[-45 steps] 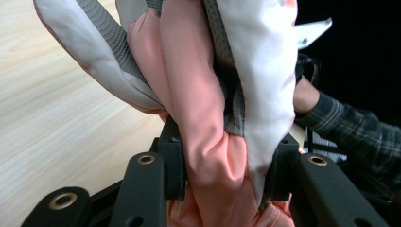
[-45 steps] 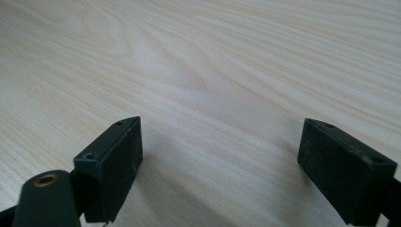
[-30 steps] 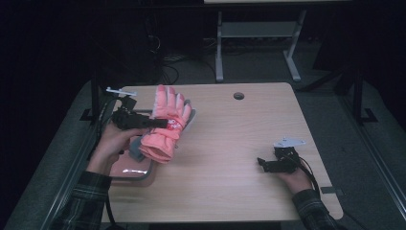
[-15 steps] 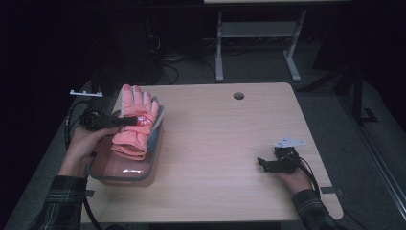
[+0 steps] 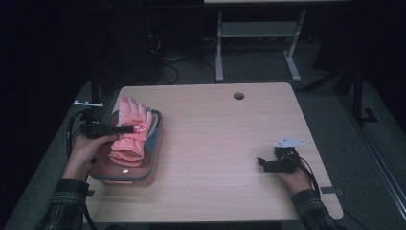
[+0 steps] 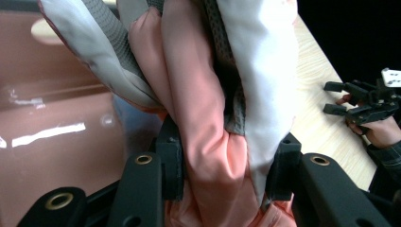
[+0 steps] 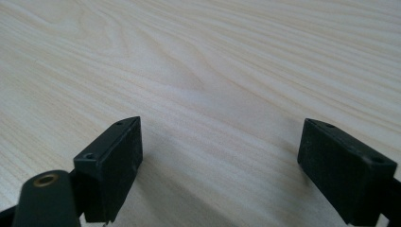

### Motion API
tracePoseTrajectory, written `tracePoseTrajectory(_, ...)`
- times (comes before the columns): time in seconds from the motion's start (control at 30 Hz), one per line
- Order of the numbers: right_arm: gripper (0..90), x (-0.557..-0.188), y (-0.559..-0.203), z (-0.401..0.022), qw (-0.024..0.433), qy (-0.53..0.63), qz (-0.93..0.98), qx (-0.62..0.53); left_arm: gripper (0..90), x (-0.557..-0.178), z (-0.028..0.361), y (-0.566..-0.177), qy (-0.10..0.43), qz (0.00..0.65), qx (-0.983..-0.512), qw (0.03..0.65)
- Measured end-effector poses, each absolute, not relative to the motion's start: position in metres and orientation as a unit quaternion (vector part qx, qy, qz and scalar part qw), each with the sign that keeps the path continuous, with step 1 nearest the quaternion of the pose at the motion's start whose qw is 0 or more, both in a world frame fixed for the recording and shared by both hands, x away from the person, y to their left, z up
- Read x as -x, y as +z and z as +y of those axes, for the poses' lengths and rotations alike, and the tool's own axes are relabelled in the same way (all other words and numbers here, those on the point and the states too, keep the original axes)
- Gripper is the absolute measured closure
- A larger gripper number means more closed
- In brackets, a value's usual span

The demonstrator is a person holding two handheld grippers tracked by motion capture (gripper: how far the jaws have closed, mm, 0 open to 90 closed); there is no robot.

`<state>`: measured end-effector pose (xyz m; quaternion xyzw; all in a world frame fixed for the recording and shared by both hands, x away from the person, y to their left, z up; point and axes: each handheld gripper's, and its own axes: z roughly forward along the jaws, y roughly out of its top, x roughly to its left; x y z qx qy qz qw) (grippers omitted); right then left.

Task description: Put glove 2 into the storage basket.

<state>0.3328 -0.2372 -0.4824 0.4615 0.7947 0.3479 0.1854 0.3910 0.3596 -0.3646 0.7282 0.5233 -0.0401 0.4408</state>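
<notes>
The left hand-held gripper point(image 5: 125, 129) is clamped on a pink glove point(image 5: 130, 136), with both black pads pressing into the padded fabric from opposite sides, as the left gripper view confirms point(image 6: 227, 161). The glove point(image 6: 208, 94) is pink with white and grey panels, and it hangs over a translucent pink container point(image 5: 152, 143) that sits at the left edge of the wooden surface point(image 5: 215, 143); its lower part lies inside the container while its fingers extend past the far rim. In the left gripper view the container wall point(image 6: 56, 118) lies directly behind the glove. The right hand-held gripper point(image 5: 261, 163) rests low on the right side of the surface, well apart from the container, with its jaws apart and nothing between them; the right gripper view point(image 7: 220, 161) shows bare wood grain in the gap. A round grommet hole point(image 5: 238, 96) sits near the far edge of the surface
</notes>
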Motion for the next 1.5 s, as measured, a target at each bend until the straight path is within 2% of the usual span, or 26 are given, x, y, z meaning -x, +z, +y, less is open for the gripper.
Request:
tracePoseTrajectory(0.63,14.5,-0.333,-0.482,-0.237,0.185,0.348,0.795,-0.462,56.2,-0.401,0.346,-0.403,-0.054,0.542,-0.742,0.390)
tracePoseTrajectory(0.87,14.6,-0.333,-0.482,-0.237,0.185,0.348,0.794,-0.462,53.9,-0.401,0.347,-0.412,-0.060,0.547,-0.737,0.392)
tracePoseTrajectory(0.97,14.6,-0.333,-0.482,-0.237,0.185,0.348,0.795,-0.461,45.8,-0.401,0.349,-0.412,-0.064,0.549,-0.733,0.397)
tracePoseTrajectory(1.07,14.6,-0.333,-0.482,-0.237,0.185,0.348,0.795,-0.462,31.8,-0.402,0.349,-0.410,-0.062,0.547,-0.733,0.399)
tracePoseTrajectory(1.1,14.6,-0.333,-0.482,-0.237,0.185,0.348,0.795,-0.462,31.8,-0.402,0.349,-0.409,-0.059,0.544,-0.734,0.401)
tracePoseTrajectory(1.2,14.6,-0.333,-0.482,-0.237,0.185,0.348,0.795,-0.462,23.2,-0.402,0.348,-0.402,-0.043,0.542,-0.742,0.392)
tracePoseTrajectory(1.5,14.6,-0.333,-0.482,-0.237,0.185,0.348,0.794,-0.462,18.4,-0.396,0.356,-0.377,0.003,0.529,-0.748,0.400)
